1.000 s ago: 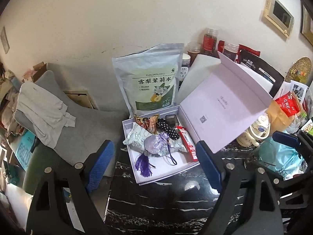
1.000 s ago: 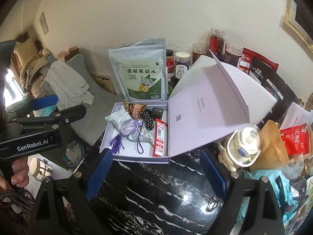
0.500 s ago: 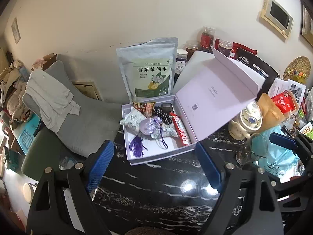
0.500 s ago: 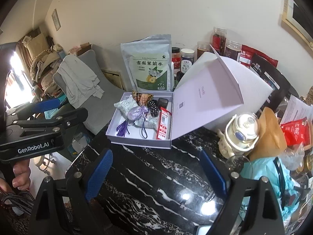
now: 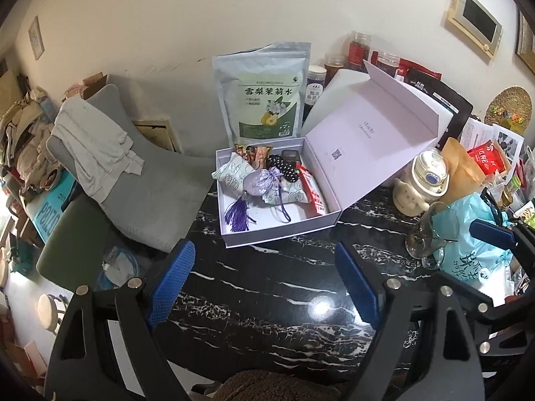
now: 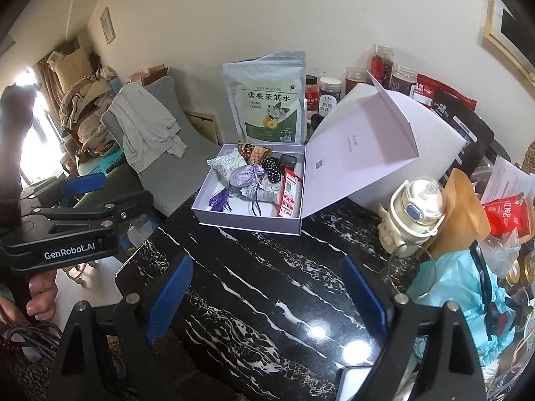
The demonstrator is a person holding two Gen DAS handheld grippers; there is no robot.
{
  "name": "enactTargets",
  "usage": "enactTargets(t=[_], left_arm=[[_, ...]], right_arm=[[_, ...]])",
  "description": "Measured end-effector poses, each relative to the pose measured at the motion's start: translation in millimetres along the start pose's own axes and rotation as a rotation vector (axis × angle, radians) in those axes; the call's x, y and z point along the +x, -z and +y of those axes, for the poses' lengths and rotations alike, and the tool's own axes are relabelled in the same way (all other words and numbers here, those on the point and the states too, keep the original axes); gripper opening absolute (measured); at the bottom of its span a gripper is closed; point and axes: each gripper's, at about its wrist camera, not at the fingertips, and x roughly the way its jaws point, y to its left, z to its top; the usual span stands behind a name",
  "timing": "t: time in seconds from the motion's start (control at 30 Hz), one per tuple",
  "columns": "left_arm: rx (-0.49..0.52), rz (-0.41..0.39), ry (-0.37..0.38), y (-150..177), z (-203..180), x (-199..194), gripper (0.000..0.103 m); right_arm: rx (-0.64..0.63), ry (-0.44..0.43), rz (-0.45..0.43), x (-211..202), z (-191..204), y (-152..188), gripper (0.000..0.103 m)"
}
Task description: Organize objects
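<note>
An open lilac box (image 5: 284, 229) (image 6: 247, 224) sits on the black marble table with its lid (image 5: 364, 140) (image 6: 354, 153) raised to the right. Inside lie patterned sachets (image 5: 234, 173) (image 6: 224, 165), a purple tassel pouch (image 5: 257, 182) (image 6: 245, 177), a dotted black pouch (image 5: 284, 168) and a red packet (image 5: 312, 190) (image 6: 289, 193). A green-labelled tea bag (image 5: 265, 100) (image 6: 269, 107) stands behind the box. My left gripper (image 5: 264, 279) (image 6: 83, 180) and right gripper (image 6: 267, 290) are open and empty, well short of the box.
Jars (image 6: 381, 63) and dark bags (image 6: 448, 100) line the wall. A cream bottle (image 6: 414, 214), a glass (image 5: 424, 234), a teal bag (image 5: 468, 234) and a red pouch (image 6: 505, 214) crowd the table's right side. A grey chair (image 5: 143, 180) with a cloth stands to the left.
Both grippers have pulled back from the box, which now looks smaller and farther. More bare marble shows in front. Nothing in the box moved.
</note>
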Motion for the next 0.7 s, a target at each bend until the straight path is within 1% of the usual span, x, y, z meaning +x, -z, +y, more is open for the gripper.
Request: enactTargets(t=[0.37,0.7], left_arm=[[-0.010,0.007,-0.028,9.8,7.2,-5.7,0.085],[-0.036,0.008,-0.046,22.7,11.9,-12.8,0.085]], right_arm=[[0.000,-0.022,-0.009,-2.6,7.1,4.7,0.091],[-0.022,-0.018,-0.013,-6.5,13.7,12.2,0.091]])
